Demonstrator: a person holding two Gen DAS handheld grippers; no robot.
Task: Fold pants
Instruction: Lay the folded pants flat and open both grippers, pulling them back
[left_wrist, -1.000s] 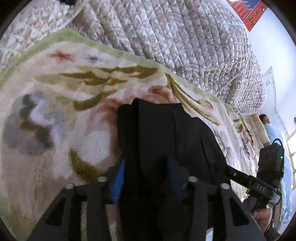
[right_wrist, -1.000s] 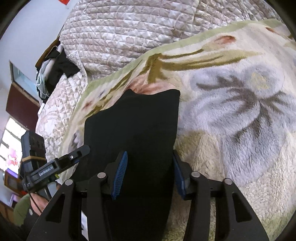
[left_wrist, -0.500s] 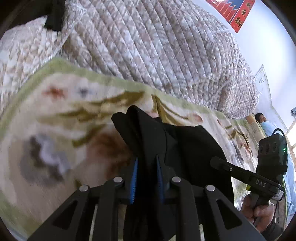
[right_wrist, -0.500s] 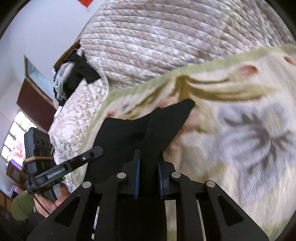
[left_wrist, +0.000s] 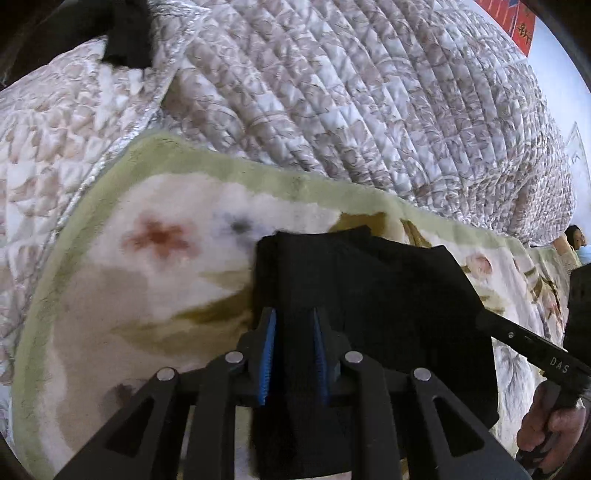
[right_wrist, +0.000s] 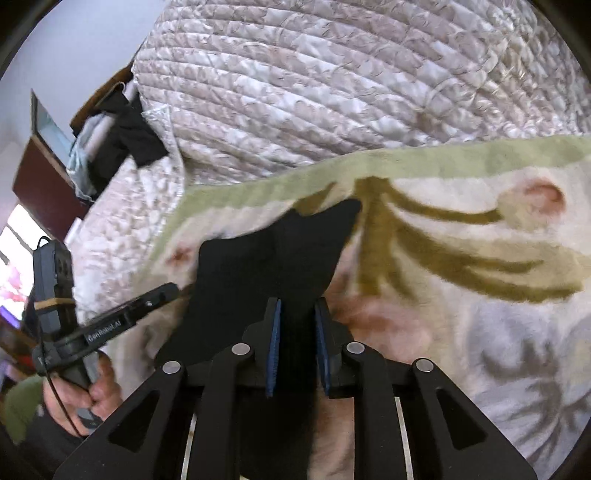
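Observation:
The black pants (left_wrist: 369, 295) lie partly folded on a floral fleece blanket (left_wrist: 147, 280). My left gripper (left_wrist: 293, 314) is shut on their left edge, with black cloth bunched between the blue pads and raised off the blanket. In the right wrist view, the pants (right_wrist: 266, 266) rise to a point ahead of my right gripper (right_wrist: 297, 306). Its jaws are opening slightly, but the pads still pinch the cloth. Each view shows the other gripper's finger (left_wrist: 517, 338) (right_wrist: 147, 304) at the pants' far side.
A quilted bedspread (left_wrist: 332, 92) (right_wrist: 332, 74) rises behind the blanket's green border. Dark clothes (right_wrist: 125, 136) hang over furniture at the back left. A hand (right_wrist: 96, 387) holds the left gripper's handle. Another person (left_wrist: 576, 240) sits at the far right.
Both grippers, open over the flat pants a second ago, have closed on the near edge. They have lifted it and carried it toward the quilt.

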